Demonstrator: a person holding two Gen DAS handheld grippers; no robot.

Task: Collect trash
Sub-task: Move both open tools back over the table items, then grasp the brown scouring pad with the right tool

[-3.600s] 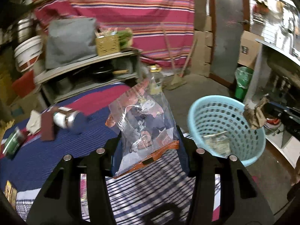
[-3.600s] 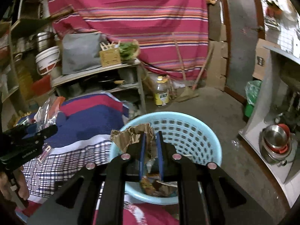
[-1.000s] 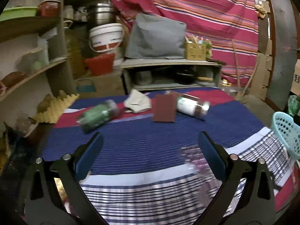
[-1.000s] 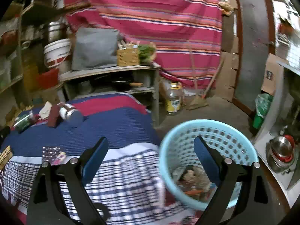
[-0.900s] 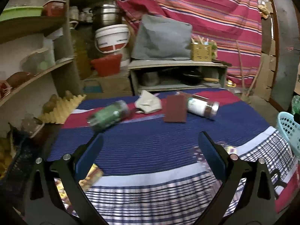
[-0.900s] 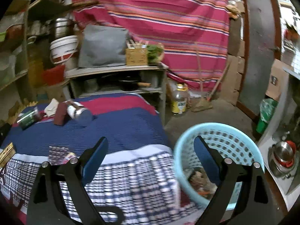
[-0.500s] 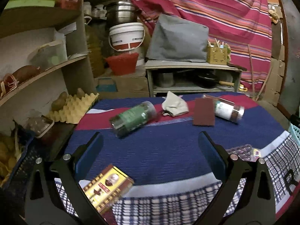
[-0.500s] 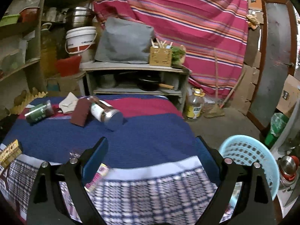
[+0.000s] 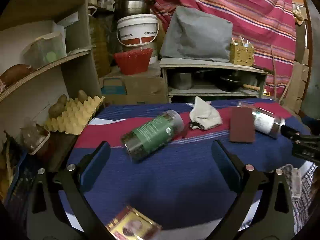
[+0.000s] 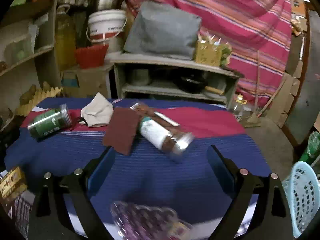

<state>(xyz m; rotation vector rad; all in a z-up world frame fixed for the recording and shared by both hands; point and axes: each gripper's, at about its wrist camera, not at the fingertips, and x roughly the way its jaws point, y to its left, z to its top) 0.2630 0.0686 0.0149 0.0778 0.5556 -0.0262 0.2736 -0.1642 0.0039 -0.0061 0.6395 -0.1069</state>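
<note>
- Left gripper (image 9: 160, 160) and right gripper (image 10: 160, 164) gape wide, holding nothing.
- Green jar (image 9: 153, 135), white rag (image 9: 205, 114), blurred foil wrapper (image 10: 148, 220), probably trash, lie uncollected on the table, well apart from the basket (image 10: 304, 196).

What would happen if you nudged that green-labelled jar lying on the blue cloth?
The green-labelled jar lies on its side, so it would probably roll rather than slide. It looks like clear rigid plastic, likely stiff and smooth between the fingers. It seems full of dark contents, so perhaps not very light.
</note>
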